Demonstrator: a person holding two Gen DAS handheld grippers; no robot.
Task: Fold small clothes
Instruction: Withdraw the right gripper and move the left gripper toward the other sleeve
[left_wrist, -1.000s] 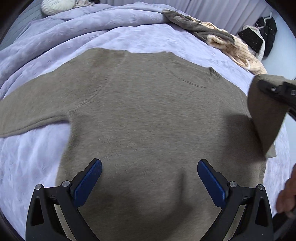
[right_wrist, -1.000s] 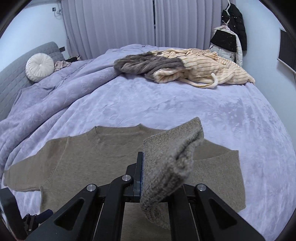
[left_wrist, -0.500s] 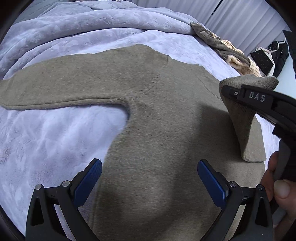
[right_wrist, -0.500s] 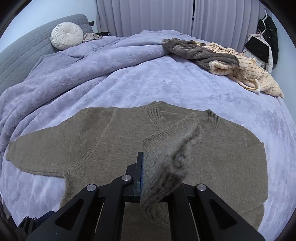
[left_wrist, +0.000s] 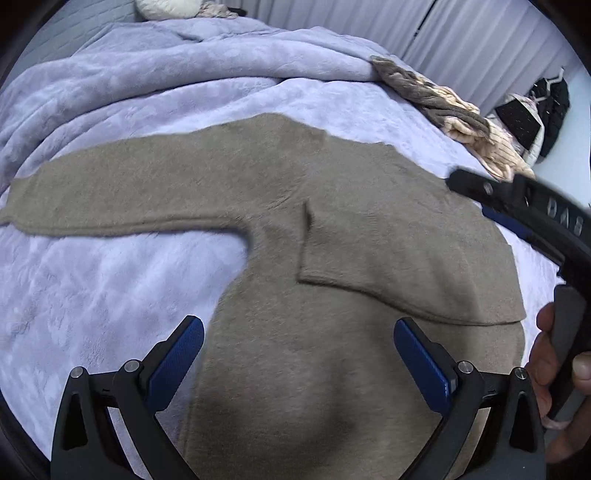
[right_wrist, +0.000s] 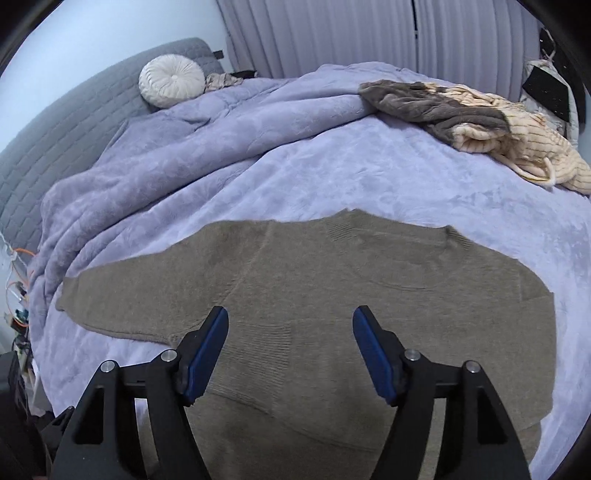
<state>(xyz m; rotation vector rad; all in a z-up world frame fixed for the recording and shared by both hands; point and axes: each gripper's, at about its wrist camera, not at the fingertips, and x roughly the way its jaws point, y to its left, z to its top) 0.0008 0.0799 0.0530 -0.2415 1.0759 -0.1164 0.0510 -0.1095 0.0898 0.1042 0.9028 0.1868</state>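
A taupe knit sweater lies flat on the lavender bed cover. Its right sleeve is folded across the chest, cuff toward the middle. Its left sleeve stretches out to the left. My left gripper is open and empty above the sweater's lower body. My right gripper is open and empty above the folded sleeve; it also shows in the left wrist view at the right edge. The sweater also shows in the right wrist view.
A heap of grey and cream clothes lies at the far right of the bed. A round white cushion rests against the grey headboard. The cover is bunched in a ridge at the back left. Dark garments hang at the far right.
My right gripper has opened and let go of the right sleeve, which now lies folded across the chest. The left gripper shifted slightly and stays open.
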